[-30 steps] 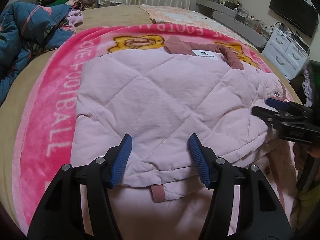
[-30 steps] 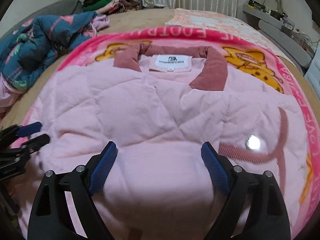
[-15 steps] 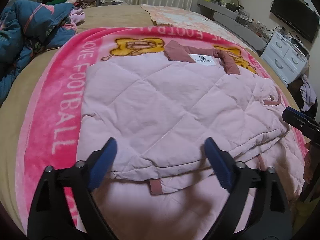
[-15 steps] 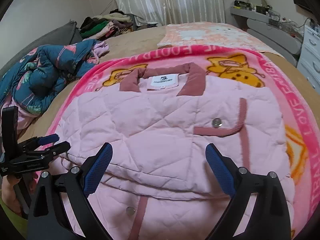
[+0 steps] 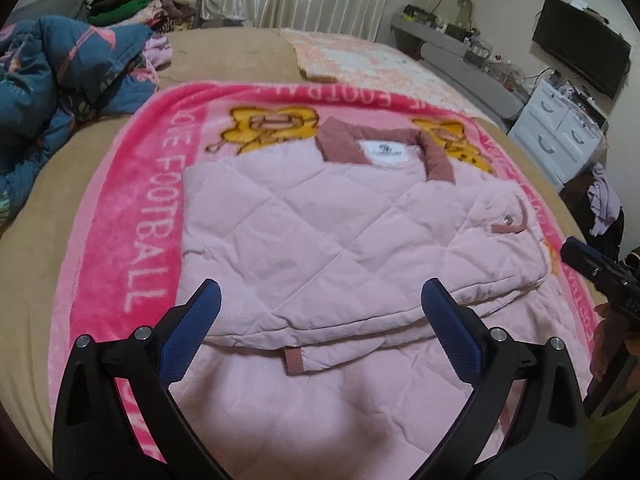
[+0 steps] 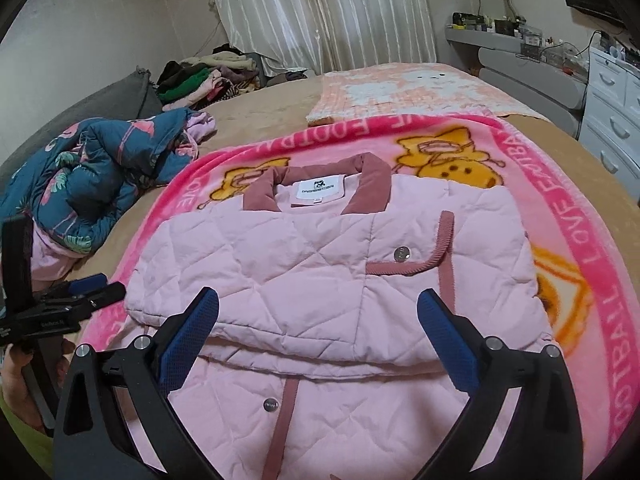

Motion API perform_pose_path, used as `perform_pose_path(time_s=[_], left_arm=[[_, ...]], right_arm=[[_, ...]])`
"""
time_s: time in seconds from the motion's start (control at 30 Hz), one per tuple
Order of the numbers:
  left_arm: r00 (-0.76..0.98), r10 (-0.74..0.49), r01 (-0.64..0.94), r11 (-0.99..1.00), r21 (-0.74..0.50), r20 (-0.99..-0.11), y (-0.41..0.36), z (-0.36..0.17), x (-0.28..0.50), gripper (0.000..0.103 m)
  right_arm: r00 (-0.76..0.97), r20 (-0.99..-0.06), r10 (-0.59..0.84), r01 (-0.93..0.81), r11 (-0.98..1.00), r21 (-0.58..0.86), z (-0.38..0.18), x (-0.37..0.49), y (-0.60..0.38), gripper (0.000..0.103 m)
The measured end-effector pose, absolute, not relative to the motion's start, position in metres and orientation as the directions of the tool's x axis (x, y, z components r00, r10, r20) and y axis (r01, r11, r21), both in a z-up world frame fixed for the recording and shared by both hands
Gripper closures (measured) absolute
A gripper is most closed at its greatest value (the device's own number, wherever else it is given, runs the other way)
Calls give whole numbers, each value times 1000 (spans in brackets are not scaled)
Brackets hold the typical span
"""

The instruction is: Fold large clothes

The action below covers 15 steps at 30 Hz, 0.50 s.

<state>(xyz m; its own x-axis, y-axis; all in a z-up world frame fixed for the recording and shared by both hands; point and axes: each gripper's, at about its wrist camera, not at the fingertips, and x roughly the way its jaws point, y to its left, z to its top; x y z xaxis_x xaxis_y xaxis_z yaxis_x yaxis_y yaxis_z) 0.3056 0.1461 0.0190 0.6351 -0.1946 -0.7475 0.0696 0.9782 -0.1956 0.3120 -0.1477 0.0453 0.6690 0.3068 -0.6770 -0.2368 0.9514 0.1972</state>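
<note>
Pale pink quilted jacket (image 5: 340, 248) with a dusty-rose corduroy collar (image 6: 372, 184) is laid flat on a bright pink fleece blanket (image 5: 120, 216) printed with yellow cartoon figures, spread over a tan bed (image 5: 240, 52). The jacket lies below and ahead of both grippers, touched by neither. The left gripper (image 5: 320, 332) is held with its blue-padded jaws spread wide and empty above the near folded edge; the right gripper (image 6: 318, 336) is likewise spread wide and empty above the same edge. The upper part of the garment is seen folded over the lower part, giving a layered near edge. A white label (image 6: 318, 190) sits inside the collar, and a silver snap button (image 6: 401, 254) is seen beside the rose trim.
</note>
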Motion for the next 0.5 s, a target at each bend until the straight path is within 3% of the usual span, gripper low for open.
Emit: perform_pose_path(time_s=[0.5], left_arm=[[713, -192, 96, 979, -178, -674, 144, 67, 279, 9]], right_arm=[[721, -636, 274, -228, 961, 156, 82, 276, -159, 4]])
